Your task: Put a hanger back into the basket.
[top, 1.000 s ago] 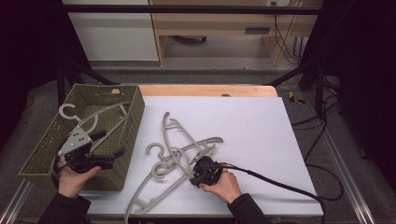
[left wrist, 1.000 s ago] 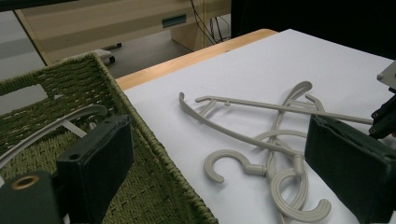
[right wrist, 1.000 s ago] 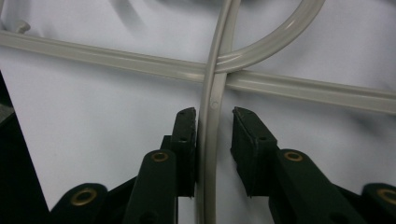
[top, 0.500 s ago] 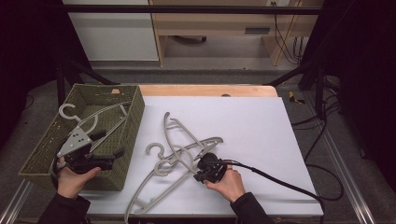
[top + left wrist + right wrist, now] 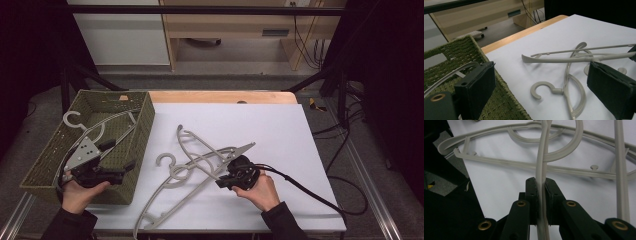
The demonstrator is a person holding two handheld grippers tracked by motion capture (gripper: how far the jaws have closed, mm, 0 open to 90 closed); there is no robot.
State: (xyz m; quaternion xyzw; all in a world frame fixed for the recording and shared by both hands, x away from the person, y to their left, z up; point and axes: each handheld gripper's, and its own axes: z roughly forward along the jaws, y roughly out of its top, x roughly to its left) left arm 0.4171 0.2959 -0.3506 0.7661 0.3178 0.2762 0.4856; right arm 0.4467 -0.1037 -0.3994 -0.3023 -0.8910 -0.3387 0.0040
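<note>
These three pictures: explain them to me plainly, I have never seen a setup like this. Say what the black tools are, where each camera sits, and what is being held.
A person holds a two-jaw gripper in each hand. The high view looks down on a white table. The other two cameras ride on the grippers and look along their black jaws. The right gripper is shut on the bar of a grey hanger; more hangers lie tangled beside it. The left gripper is open, hovering at the edge of a green woven basket that contains another hanger.
</note>
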